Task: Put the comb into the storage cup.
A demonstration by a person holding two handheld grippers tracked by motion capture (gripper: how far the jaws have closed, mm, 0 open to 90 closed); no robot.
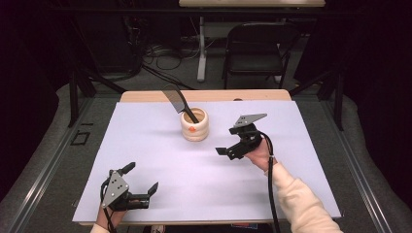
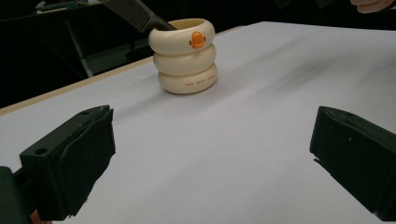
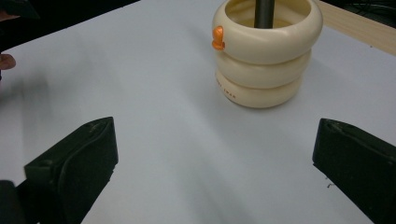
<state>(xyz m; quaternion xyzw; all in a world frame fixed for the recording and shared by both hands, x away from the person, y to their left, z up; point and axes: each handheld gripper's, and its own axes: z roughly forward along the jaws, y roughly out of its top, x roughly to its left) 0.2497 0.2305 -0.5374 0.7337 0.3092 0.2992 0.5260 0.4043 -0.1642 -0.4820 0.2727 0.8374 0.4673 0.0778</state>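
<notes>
where it leans, comb [image 1: 179, 104] handle-down in holder [image 1: 195, 125]

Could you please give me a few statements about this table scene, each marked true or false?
1. The black comb stands in the cream holder. True.
2. The right gripper is shut on the comb. False: its jaws are open, apart from the holder.
3. The holder bears an orange beak. True.
4. The left gripper touches the holder. False: it is open near the table's front edge.
5. The holder lies on its side. False: it is upright.
</notes>
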